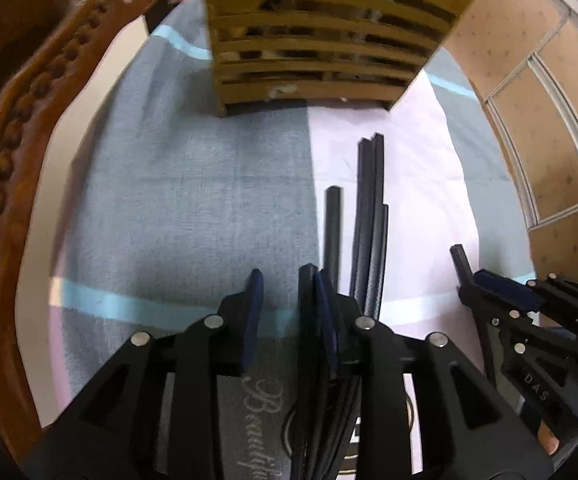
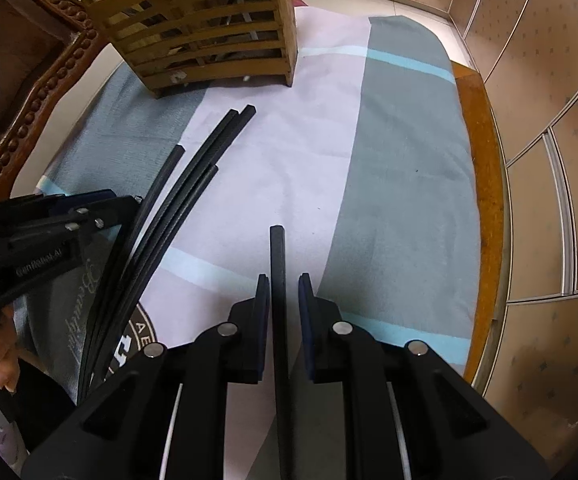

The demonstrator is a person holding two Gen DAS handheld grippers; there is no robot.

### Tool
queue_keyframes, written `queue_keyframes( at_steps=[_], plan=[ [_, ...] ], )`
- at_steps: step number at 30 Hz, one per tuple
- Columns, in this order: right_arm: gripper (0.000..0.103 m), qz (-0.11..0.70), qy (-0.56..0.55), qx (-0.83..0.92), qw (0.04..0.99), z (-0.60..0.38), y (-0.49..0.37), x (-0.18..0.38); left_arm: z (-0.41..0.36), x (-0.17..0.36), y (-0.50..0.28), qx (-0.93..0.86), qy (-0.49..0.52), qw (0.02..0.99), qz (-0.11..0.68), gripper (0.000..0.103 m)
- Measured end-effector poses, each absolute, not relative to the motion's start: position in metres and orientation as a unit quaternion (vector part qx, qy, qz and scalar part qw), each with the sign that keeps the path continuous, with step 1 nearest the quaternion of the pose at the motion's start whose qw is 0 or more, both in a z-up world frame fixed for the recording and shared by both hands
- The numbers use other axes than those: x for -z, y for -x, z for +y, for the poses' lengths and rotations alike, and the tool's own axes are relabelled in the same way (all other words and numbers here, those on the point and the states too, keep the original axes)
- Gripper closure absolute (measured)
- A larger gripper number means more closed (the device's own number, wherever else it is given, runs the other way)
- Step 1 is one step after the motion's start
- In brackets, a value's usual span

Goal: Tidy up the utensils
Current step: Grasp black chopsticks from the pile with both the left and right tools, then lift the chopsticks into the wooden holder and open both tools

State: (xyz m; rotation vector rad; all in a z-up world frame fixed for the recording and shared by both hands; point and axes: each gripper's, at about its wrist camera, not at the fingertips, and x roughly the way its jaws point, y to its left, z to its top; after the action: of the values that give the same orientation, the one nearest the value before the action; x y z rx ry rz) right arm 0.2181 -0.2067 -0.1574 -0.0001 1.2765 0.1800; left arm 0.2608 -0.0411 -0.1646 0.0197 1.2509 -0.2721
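Note:
Several black chopsticks (image 2: 177, 196) lie in a loose bundle on the cloth, pointing toward a slatted wooden utensil holder (image 2: 209, 36) at the far end; forks stand in it. In the left wrist view the bundle (image 1: 369, 216) lies just right of my left gripper (image 1: 285, 280), which is open with nothing between its jaws. The holder (image 1: 321, 36) is straight ahead of it. My right gripper (image 2: 283, 284) has one black chopstick (image 2: 277, 256) between its jaws, with small gaps on both sides, so it is open around it. The right gripper also shows in the left wrist view (image 1: 489, 280).
A grey, pink and blue striped cloth (image 2: 401, 184) covers the table. A carved wooden chair back (image 1: 29, 128) stands at the left. The table's wooden edge (image 2: 485, 200) runs along the right, with a tiled wall (image 2: 549, 100) beyond.

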Motion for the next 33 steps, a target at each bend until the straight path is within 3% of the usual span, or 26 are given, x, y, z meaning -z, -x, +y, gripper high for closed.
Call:
queue_keyframes(
  at_steps=[2,6,11,16,21,23,24,25,26,33],
  plan=[
    [0.088,0.594,0.001,-0.083,0.800,-0.207,-0.219,0.158,-0.047,0.166,-0.262,0.119,-0.030,0.804,0.581,0.076],
    [0.088,0.592,0.003,-0.083,0.801,-0.209,-0.219,0.157,-0.033,0.166,-0.262,0.111,-0.022,0.802,0.586,0.089],
    [0.088,0.592,0.009,-0.079,0.802,-0.208,-0.223,0.158,-0.010,0.165,-0.262,0.104,0.006,0.798,0.593,0.089],
    [0.088,0.593,0.046,-0.061,0.802,-0.194,-0.237,0.159,-0.028,0.166,-0.263,0.099,-0.030,0.801,0.590,0.081],
    [0.088,0.597,0.077,-0.054,0.797,-0.184,-0.245,0.160,-0.035,0.167,-0.266,0.095,-0.039,0.800,0.591,0.081],
    [0.094,0.598,0.082,-0.059,0.795,-0.181,-0.246,0.161,-0.037,0.168,-0.267,0.094,-0.039,0.800,0.592,0.081],
    [0.094,0.599,0.081,-0.061,0.795,-0.181,-0.246,0.161,-0.037,0.168,-0.269,0.094,-0.036,0.799,0.593,0.082],
    [0.095,0.599,0.081,-0.060,0.795,-0.181,-0.247,0.161,-0.035,0.168,-0.269,0.094,-0.032,0.798,0.594,0.093],
    [0.095,0.598,0.076,-0.061,0.795,-0.182,-0.247,0.160,-0.036,0.168,-0.270,0.097,-0.025,0.796,0.597,0.095],
    [0.096,0.557,0.053,-0.076,0.825,-0.174,-0.229,0.117,-0.035,0.127,-0.257,0.110,-0.002,0.823,0.557,0.096]
  ],
)
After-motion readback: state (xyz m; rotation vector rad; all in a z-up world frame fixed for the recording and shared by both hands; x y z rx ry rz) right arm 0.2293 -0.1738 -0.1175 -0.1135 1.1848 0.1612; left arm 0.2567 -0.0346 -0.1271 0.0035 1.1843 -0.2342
